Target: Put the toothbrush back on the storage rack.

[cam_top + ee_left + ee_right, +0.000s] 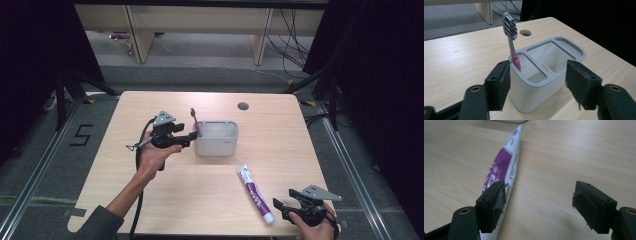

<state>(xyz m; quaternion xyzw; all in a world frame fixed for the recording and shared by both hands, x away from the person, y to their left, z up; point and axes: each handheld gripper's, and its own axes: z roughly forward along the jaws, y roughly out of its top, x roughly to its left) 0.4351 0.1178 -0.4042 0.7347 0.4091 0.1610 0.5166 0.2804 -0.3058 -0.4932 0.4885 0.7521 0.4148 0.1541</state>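
Observation:
A grey-and-pink toothbrush (195, 120) (511, 42) stands head up, leaning in the end compartment of a light grey holder (215, 147) (529, 95) near the middle of the table. My left gripper (189, 136) (539, 66) is level at the holder's left end, open. Its jaws flank that end, and the pads (503, 85) touch neither the holder nor the brush. A white-and-purple toothpaste tube (254, 192) (501, 165) lies flat near the front right. My right gripper (280, 209) (540, 186) rests open just right of the tube's lower end, with bare table between its jaws.
The holder's other two compartments are empty. A round cable hole (243, 106) (525, 32) sits at the table's far side. The table's front edge (200, 233) runs close under my right hand. Desk legs and cables stand on the floor beyond the table.

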